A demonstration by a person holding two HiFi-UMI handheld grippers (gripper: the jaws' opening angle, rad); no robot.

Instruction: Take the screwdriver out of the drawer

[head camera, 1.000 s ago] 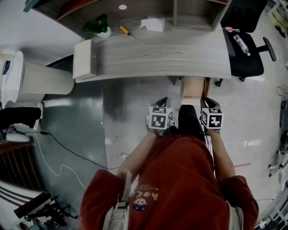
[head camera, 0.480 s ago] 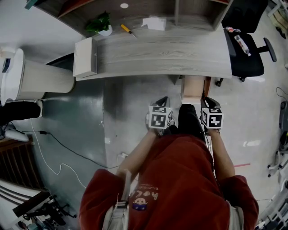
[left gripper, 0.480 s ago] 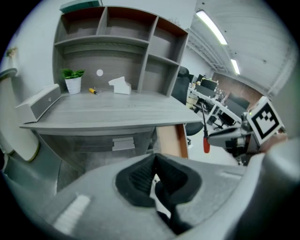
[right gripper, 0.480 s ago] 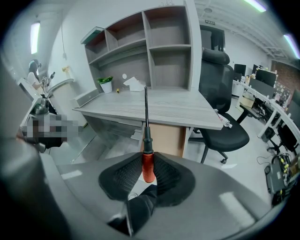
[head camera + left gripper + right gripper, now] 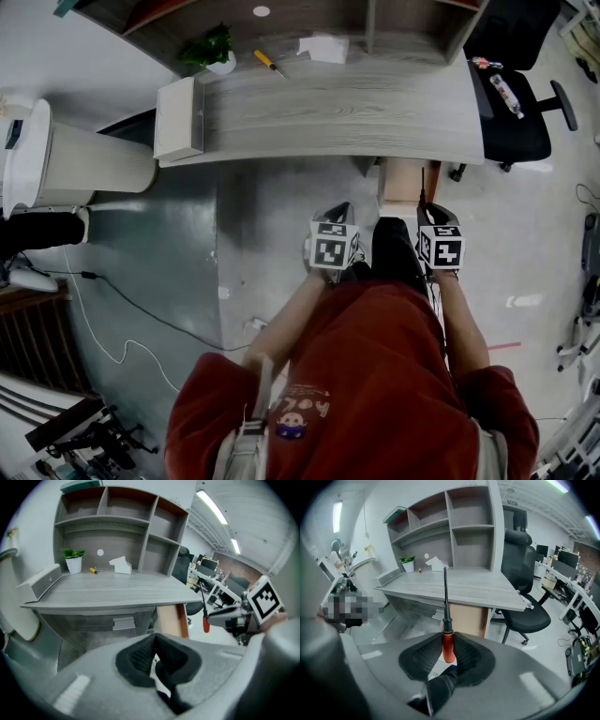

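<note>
Now, a count: two grippers, one in each hand. My right gripper (image 5: 448,645) had its jaws clamped on the red handle of one screwdriver (image 5: 446,613). The black shaft stood up toward 12 o'clock, held off the desk (image 5: 337,112). My left gripper (image 5: 155,654) had its jaws pressed together with nothing between them. From my head view, a second tool, one yellow-handled screwdriver (image 5: 267,64), lay on the desk at 11 o'clock, near one potted plant (image 5: 214,52). One black office chair (image 5: 511,112) stood at 1 o'clock. One pale wood cabinet (image 5: 403,183) sat under the desk edge at 12 o'clock.
</note>
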